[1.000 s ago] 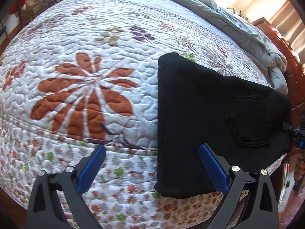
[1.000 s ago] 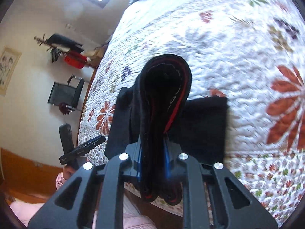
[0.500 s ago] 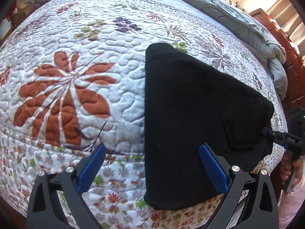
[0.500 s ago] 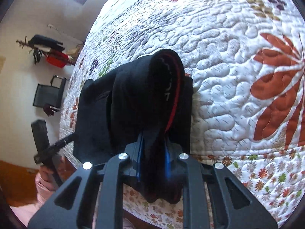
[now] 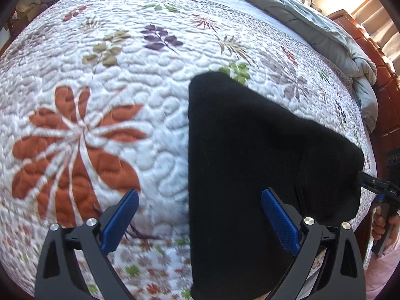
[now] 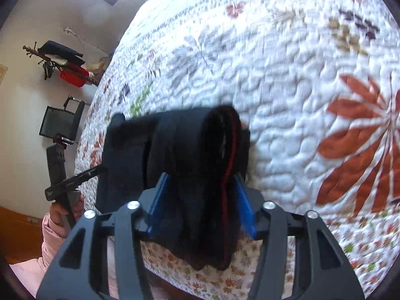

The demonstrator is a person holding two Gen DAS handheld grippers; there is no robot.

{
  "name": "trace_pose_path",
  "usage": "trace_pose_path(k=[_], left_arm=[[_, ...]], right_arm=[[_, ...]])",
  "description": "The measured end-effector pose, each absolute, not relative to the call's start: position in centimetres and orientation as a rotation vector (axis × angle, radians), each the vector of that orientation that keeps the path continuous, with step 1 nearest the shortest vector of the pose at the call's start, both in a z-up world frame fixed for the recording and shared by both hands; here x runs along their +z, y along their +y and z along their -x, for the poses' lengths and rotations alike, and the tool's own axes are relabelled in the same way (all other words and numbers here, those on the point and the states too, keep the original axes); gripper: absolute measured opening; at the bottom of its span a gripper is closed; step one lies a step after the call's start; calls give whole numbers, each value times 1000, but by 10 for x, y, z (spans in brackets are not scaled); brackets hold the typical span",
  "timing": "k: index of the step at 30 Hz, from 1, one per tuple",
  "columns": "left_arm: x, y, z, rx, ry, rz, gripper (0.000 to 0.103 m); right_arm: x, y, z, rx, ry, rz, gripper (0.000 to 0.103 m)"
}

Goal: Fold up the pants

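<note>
Black pants (image 5: 250,165) lie folded on the floral quilt (image 5: 125,75), near the bed's front edge. My left gripper (image 5: 200,215) is open and empty, hovering over the pants' left edge, its right finger above the cloth. My right gripper (image 6: 202,195) holds a thick bunch of the pants' waistband (image 6: 200,150), with red stitching showing; its blue pads (image 6: 243,205) have spread a little but the cloth still fills the gap. The right gripper also shows in the left wrist view (image 5: 375,185) at the pants' right corner.
A grey duvet (image 5: 312,25) is heaped at the bed's far side by a wooden headboard (image 5: 385,95). A chair (image 6: 60,125) and a rack with a red item (image 6: 72,75) stand by the wall. The left gripper's handle (image 6: 62,175) is beside the pants.
The right gripper's jaws have widened around the waistband bunch. The left gripper has shifted slightly closer over the pants, still open.
</note>
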State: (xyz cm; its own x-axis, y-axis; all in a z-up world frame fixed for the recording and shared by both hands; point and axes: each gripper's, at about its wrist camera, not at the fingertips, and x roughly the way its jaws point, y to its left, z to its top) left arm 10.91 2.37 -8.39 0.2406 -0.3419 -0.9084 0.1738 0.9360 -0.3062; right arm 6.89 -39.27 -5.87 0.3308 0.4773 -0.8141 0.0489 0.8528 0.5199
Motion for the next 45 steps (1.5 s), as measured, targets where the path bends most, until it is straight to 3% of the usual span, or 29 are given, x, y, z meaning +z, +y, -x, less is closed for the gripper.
trace_pose_path(k=[4, 8, 9, 10, 11, 12, 20, 25, 27, 29, 33, 43, 45], left_arm=[[-86, 21, -134, -380, 1303, 208, 99], [-92, 9, -158, -405, 1340, 248, 99], [-92, 6, -161, -417, 1342, 257, 98], [-93, 3, -165, -426, 1343, 266, 94], [-93, -1, -168, -436, 1337, 277, 78], [-93, -5, -171, -438, 1340, 281, 69], [-105, -9, -171, -387, 1335, 197, 49], [-99, -9, -169, -389, 1321, 177, 50], [-92, -11, -164, -360, 1311, 140, 58], [-83, -15, -156, -318, 1298, 64, 72], [-75, -19, -130, -318, 1294, -17, 78], [-85, -11, -67, -305, 1323, 19, 79], [-84, -11, -59, -303, 1320, 26, 79]], right_arm=[[-48, -392, -90, 282, 1193, -484, 59], [-49, -388, -112, 306, 1198, -488, 30], [-49, -387, -114, 304, 1200, -486, 28], [-49, -385, -119, 291, 1199, -472, 27], [-48, -385, -120, 290, 1193, -467, 25], [-48, -386, -122, 292, 1186, -468, 24], [-85, -399, -130, 247, 1213, -541, 21], [-88, -401, -132, 244, 1223, -562, 25], [-79, -398, -130, 224, 1231, -506, 43], [-66, -396, -123, 215, 1231, -466, 44], [-45, -379, -99, 191, 1267, -329, 50], [-51, -353, -26, 146, 1337, -285, 50], [-47, -347, -19, 145, 1331, -261, 45]])
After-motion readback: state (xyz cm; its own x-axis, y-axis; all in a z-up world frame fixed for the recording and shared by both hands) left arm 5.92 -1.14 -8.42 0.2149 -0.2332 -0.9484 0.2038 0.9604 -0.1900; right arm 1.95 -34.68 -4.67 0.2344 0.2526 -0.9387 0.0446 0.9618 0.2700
